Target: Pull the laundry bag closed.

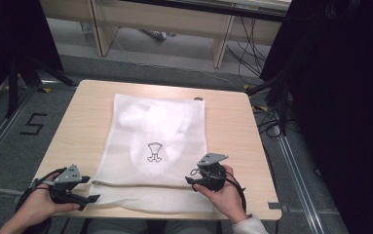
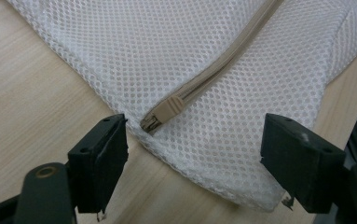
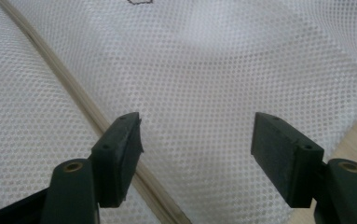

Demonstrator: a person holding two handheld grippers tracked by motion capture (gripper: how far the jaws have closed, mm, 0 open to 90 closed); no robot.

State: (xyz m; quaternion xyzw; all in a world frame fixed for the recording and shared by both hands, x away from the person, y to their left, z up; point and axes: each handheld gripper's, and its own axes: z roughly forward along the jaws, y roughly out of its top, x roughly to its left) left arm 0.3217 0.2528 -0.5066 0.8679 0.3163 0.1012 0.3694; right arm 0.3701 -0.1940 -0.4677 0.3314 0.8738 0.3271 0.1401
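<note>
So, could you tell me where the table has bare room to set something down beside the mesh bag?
Bare wood runs along the table left of the mesh bag, and in a strip between the bag and the table's right edge. The near edge is crowded: the bag's zipper end, the left gripper and the right gripper sit there.

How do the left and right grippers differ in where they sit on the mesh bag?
The left gripper is at the mesh bag's near left corner, facing the zipper's closed end; the right gripper is near the bag's right edge, over mid-zipper. Left sits partly over bare table; right mostly over mesh. Both have open jaws, holding nothing.
</note>
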